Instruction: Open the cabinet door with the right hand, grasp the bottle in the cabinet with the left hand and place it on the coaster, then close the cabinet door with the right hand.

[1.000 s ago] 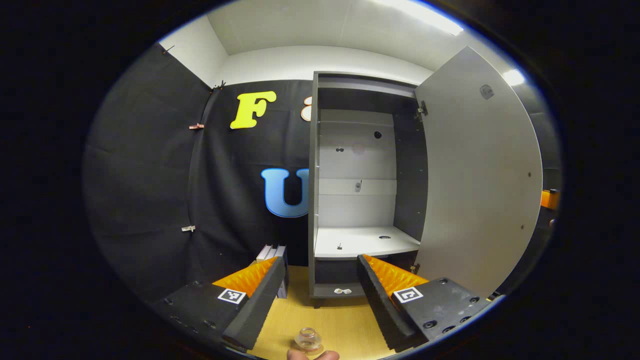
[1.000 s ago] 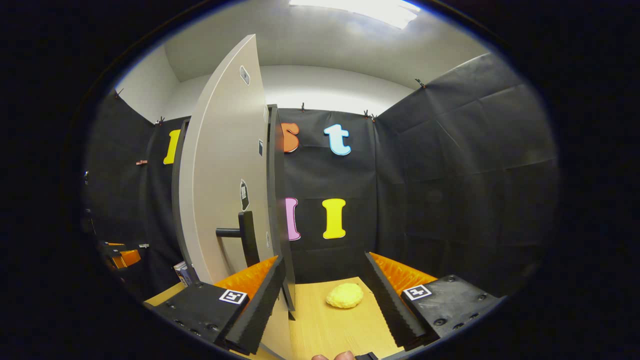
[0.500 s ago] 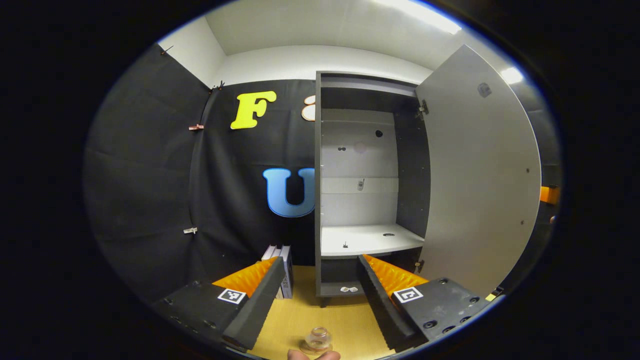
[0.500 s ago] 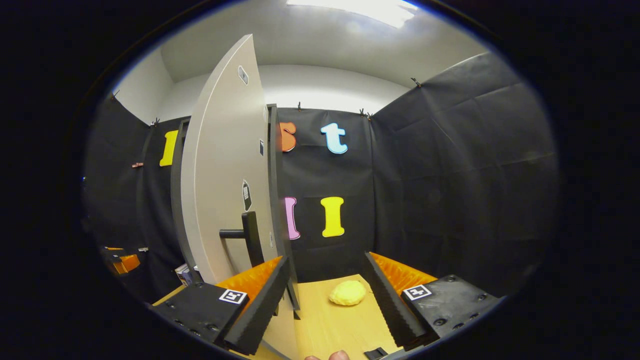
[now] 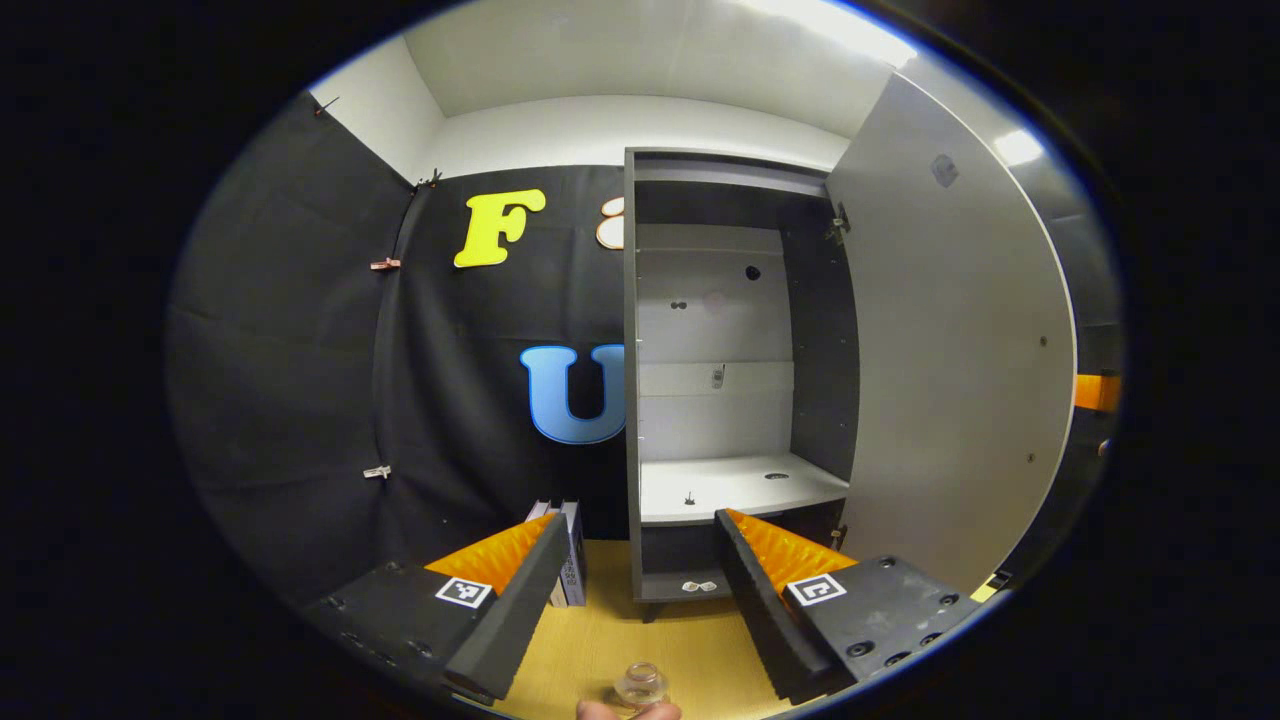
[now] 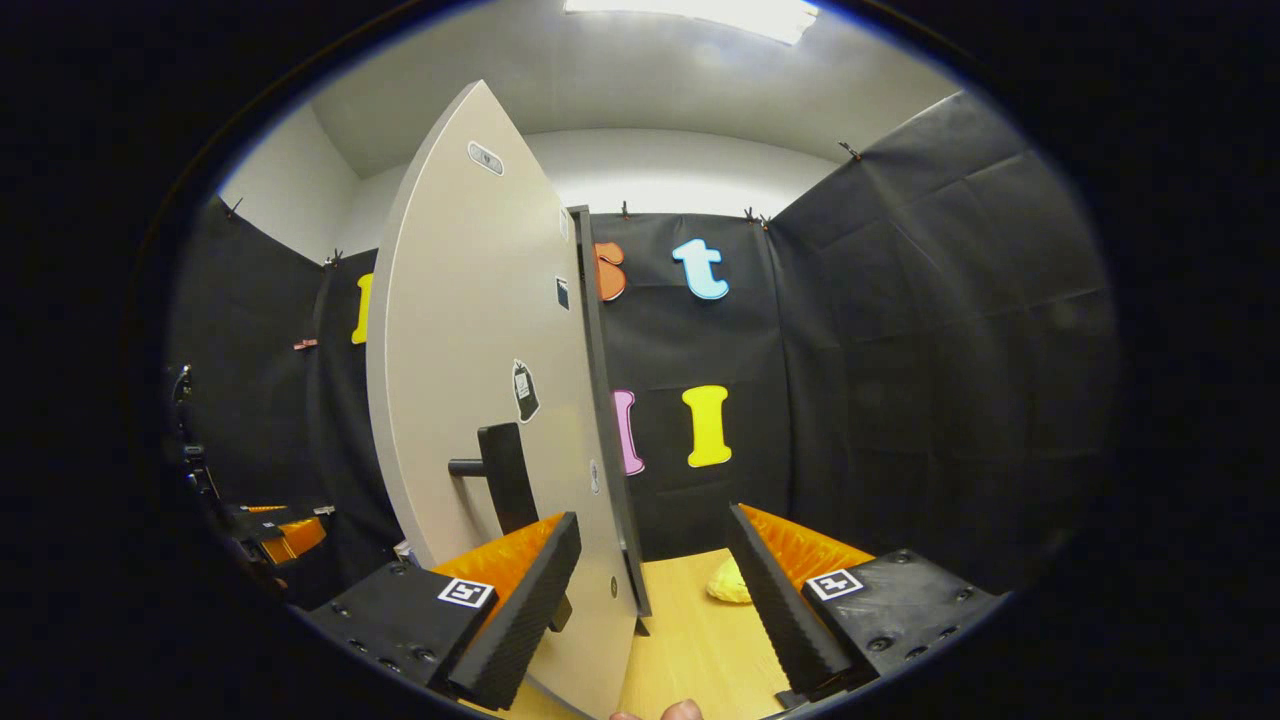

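The left gripper hovers level, jaws apart and empty, facing the open cabinet; one clear bottle stands on the wooden table below it; the right gripper, jaws spread and holding nothing, straddles the cabinet door edge beside its one handle; one yellow lump lies beyond.

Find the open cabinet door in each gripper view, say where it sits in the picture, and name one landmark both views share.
Left gripper view: the cabinet door stands wide open on the right, its plain inner face showing, hinged beside the cabinet's white shelf.
Right gripper view: the door stands left of centre, its outer face and dark handle showing.
Shared landmark: the wooden tabletop along the bottom of both pictures.
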`<state>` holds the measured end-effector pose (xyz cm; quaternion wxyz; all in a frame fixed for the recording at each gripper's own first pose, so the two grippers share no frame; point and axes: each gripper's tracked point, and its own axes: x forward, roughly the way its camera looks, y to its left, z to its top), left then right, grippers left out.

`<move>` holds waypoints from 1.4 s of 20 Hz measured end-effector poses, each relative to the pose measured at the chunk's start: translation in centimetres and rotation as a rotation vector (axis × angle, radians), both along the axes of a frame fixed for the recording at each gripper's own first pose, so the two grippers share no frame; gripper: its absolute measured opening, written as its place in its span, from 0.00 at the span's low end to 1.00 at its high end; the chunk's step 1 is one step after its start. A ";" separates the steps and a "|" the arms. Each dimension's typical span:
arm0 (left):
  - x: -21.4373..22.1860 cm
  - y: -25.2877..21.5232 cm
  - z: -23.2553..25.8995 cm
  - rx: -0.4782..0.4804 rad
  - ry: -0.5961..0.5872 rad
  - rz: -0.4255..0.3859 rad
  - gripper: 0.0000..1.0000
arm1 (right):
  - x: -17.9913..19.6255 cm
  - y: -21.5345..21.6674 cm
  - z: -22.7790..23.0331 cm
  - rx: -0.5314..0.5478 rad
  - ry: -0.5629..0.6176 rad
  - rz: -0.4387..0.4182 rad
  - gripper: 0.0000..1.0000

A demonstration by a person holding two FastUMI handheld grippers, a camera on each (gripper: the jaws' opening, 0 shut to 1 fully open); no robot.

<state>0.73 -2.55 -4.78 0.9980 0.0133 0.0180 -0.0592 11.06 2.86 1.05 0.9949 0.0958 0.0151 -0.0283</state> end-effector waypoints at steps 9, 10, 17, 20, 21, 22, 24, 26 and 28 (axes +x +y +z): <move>-0.4 0.8 0.0 0.006 -0.001 0.009 0.92 | 0.0 4.0 -0.1 0.060 -0.004 0.152 0.98; -0.5 1.0 -0.1 0.005 -0.001 0.015 0.92 | -0.2 4.4 -0.2 0.060 -0.003 0.169 0.98; -0.4 1.9 0.3 -0.001 -0.006 0.030 0.91 | -1.2 8.1 -0.9 0.045 0.014 0.328 0.98; -0.2 1.9 0.2 -0.011 -0.003 0.029 0.91 | -1.4 8.0 -1.2 0.026 0.026 0.343 0.98; -0.3 1.9 0.3 -0.009 -0.003 0.027 0.91 | -1.2 7.7 -1.2 0.020 0.029 0.341 0.98; -0.3 1.8 0.2 -0.007 -0.002 0.024 0.91 | -1.0 7.5 -1.2 0.017 0.031 0.335 0.97; -0.3 1.7 0.3 -0.002 -0.004 0.020 0.92 | -0.7 7.4 -1.2 0.022 0.038 0.326 0.98; -0.4 1.7 0.3 -0.001 -0.006 0.020 0.91 | -0.8 7.6 -1.1 0.026 0.039 0.329 0.98; -0.6 1.6 0.3 -0.003 -0.002 0.018 0.91 | -0.8 7.0 -1.3 0.009 0.042 0.312 0.98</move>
